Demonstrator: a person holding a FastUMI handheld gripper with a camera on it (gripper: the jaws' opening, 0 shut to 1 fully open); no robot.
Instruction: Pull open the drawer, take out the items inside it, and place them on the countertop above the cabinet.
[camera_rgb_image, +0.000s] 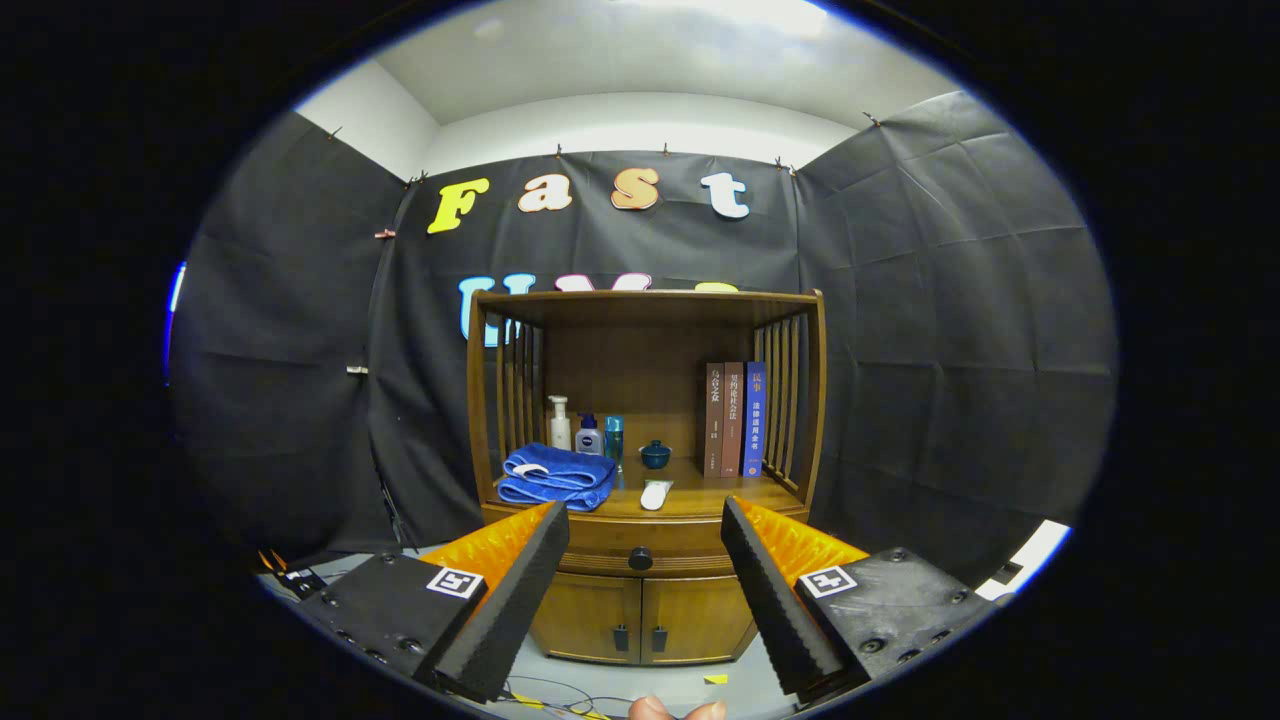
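My gripper's (645, 520) fingers hid the two ends of the drawer front, and what lay inside the drawer (640, 545) I could not see, since it sat fully shut. The labels on the bottles were too small to make out.

The drawer was a shallow wooden band under the table (700, 497) of the cabinet (640, 620), with one dark round knob (640, 558) at its middle and two small doors below. On the table, from nine o'clock to three: a folded blue towel (555, 477), three bottles (587, 432) behind it, a small white object (655, 494), a little dark blue lidded pot (656, 454), and three upright books (734, 419).

My gripper was spread wide, holding nothing and touching nothing, the knob lying between the fingers at twelve o'clock, well beyond them.
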